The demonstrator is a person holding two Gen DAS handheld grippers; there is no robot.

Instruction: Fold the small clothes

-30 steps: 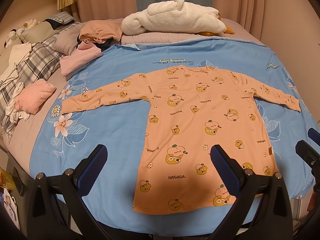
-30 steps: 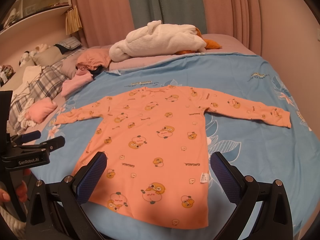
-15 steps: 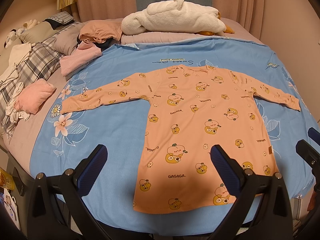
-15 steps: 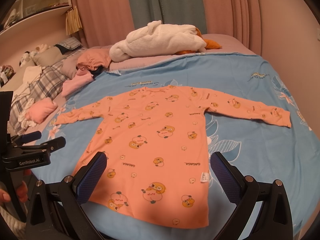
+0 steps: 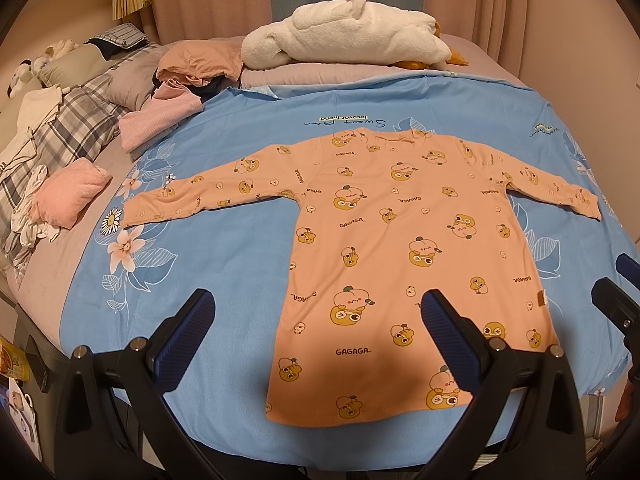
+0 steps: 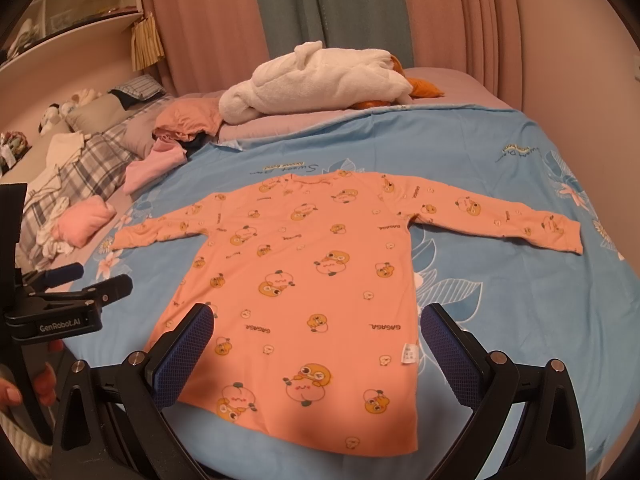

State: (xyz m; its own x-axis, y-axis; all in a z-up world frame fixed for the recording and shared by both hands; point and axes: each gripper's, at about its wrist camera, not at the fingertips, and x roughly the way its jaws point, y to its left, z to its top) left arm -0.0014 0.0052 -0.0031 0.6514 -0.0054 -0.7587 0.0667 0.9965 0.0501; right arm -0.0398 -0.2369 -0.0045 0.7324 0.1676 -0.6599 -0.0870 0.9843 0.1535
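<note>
Both tools gaping, orange shirt (image 5: 400, 248) flat, left tool (image 6: 76, 280) visible rightward only

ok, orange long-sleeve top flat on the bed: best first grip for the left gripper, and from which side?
Probably the left sleeve cuff: the orange long-sleeve top lies flat, sleeves spread, so the cuff is a free edge on the blue sheet. Bring the open left gripper in low from the outer left and pinch across the cuff.
</note>
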